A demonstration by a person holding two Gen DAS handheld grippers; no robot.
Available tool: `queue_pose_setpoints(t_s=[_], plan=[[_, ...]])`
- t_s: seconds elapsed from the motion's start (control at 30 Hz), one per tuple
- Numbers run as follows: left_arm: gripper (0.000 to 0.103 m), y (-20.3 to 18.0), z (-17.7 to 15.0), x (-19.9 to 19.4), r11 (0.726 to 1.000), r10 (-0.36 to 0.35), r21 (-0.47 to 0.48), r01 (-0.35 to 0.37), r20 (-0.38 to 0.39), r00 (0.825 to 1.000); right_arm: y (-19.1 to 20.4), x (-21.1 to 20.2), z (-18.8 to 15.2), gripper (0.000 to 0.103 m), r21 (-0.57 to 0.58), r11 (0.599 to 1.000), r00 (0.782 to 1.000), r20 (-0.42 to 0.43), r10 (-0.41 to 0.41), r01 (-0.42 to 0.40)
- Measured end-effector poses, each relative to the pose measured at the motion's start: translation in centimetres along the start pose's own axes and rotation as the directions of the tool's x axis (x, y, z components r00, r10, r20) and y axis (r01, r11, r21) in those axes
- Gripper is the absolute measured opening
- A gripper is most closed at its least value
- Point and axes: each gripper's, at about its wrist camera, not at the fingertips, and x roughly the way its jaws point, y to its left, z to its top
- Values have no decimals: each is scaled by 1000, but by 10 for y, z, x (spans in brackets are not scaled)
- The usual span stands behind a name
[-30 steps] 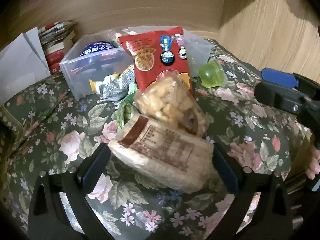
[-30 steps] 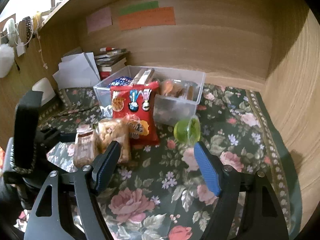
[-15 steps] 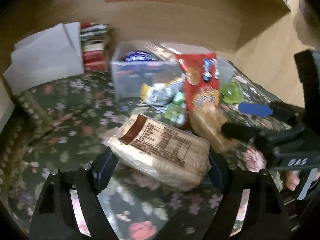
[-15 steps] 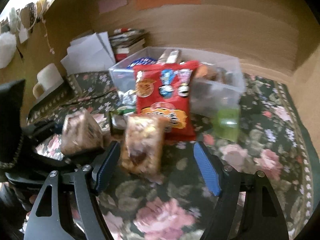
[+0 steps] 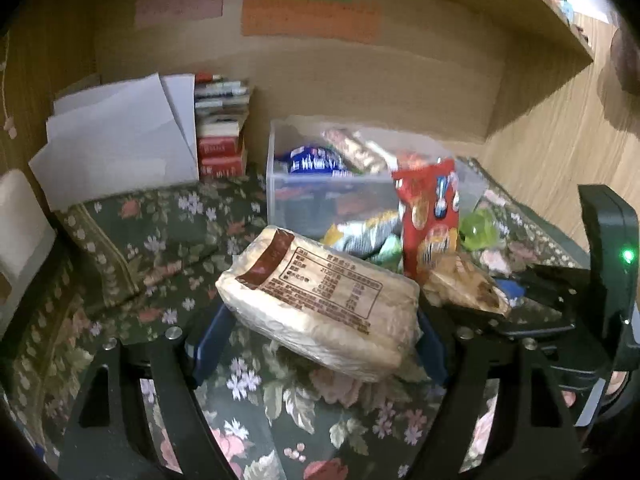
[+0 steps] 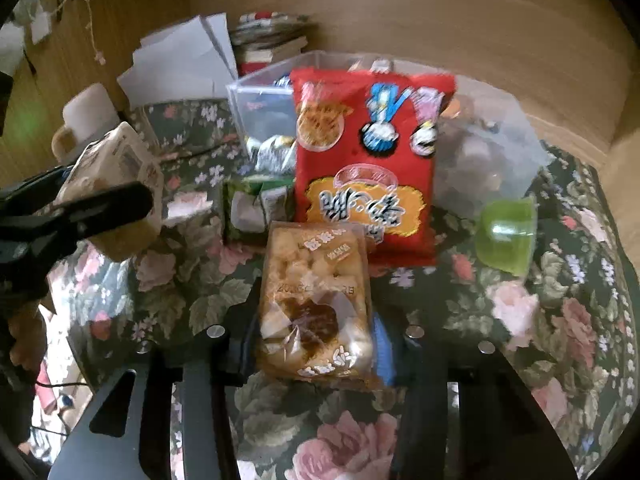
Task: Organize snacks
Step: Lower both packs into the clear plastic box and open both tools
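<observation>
My left gripper (image 5: 316, 332) is shut on a beige snack pack with a brown stripe and a printed label (image 5: 320, 300), held above the floral cloth; it also shows in the right wrist view (image 6: 116, 184). My right gripper (image 6: 316, 344) is shut on a clear bag of puffed snacks (image 6: 316, 300), which shows in the left wrist view (image 5: 464, 284) too. A red snack bag (image 6: 364, 160) leans on a clear plastic bin (image 5: 296, 200) that holds several snacks. A green jelly cup (image 6: 506, 236) lies to the right.
Small green (image 6: 256, 208) and silver packets (image 6: 272, 152) lie in front of the bin. White paper (image 5: 116, 148) and stacked books (image 5: 222, 128) stand at the back left. Wooden walls (image 5: 560, 128) close the back and right. A floral cloth (image 5: 160, 240) covers the surface.
My right gripper moved in and closed on the puffed snack bag. My left gripper lifted the beige pack and swung left.
</observation>
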Motion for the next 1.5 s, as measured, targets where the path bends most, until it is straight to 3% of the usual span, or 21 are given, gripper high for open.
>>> queue_pose_setpoints(t_s=[0.23,0.43,0.8,1.1,1.5], plan=[[80,-2,31,-7,1000,6,1,-6,65,998,-15,-45,10,42,17,1000,993,118,-24,22],[80,-7,62,-11,1000,13,12,-14,123,992,-33,-74,29,42,49,997,974,219,-66,56],[80,-18,104,-4,999,26,30,-32,188,982,-51,-73,76,42,74,993,946,305,-106,87],[80,-17,130,37,1000,26,13,-28,150,988,-59,-47,106,42,44,994,954,277,-110,102],[80,0,133,109,999,35,-2,-35,14,999,-74,18,128,42,39,995,985,143,-93,88]])
